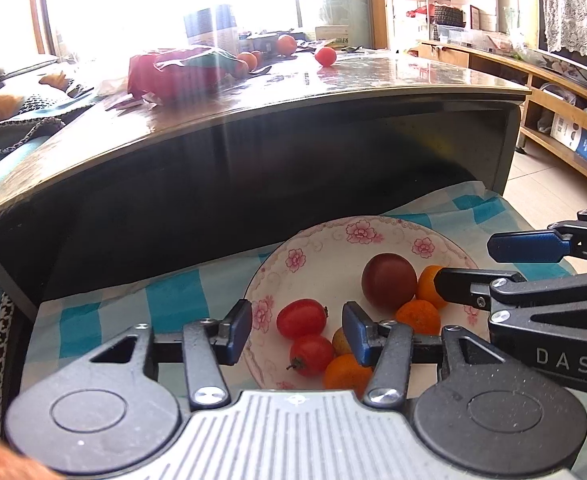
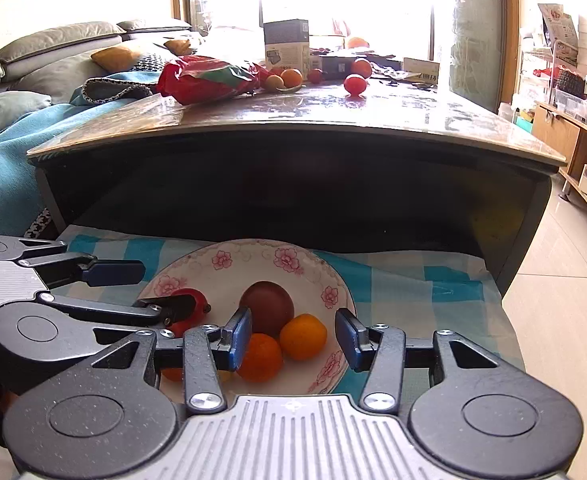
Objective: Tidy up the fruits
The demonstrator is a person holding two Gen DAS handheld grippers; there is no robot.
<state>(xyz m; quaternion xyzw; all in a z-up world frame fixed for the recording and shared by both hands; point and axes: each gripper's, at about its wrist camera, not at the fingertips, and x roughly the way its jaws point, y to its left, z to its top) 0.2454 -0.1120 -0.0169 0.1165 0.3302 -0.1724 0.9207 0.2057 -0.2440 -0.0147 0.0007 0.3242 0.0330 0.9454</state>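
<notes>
Hovering low over the white floral-rimmed ceramic plate [image 1: 317, 256], the left gripper [image 1: 296, 330] has its jaws spread wide with nothing between them; the right gripper [image 2: 293, 336] is likewise wide and empty; the plate rests on a blue-and-white checked cloth [image 2: 405, 280] and carries a dark maroon round fruit [image 1: 389, 280], two red oval tomatoes [image 1: 301, 318], and small orange citrus fruits [image 2: 303, 336] (one touching the maroon fruit); a lone red tomato [image 2: 354, 84] sits on the glossy brown tabletop [image 2: 333, 112] behind, near a crumpled red plastic bag [image 2: 209, 80]
</notes>
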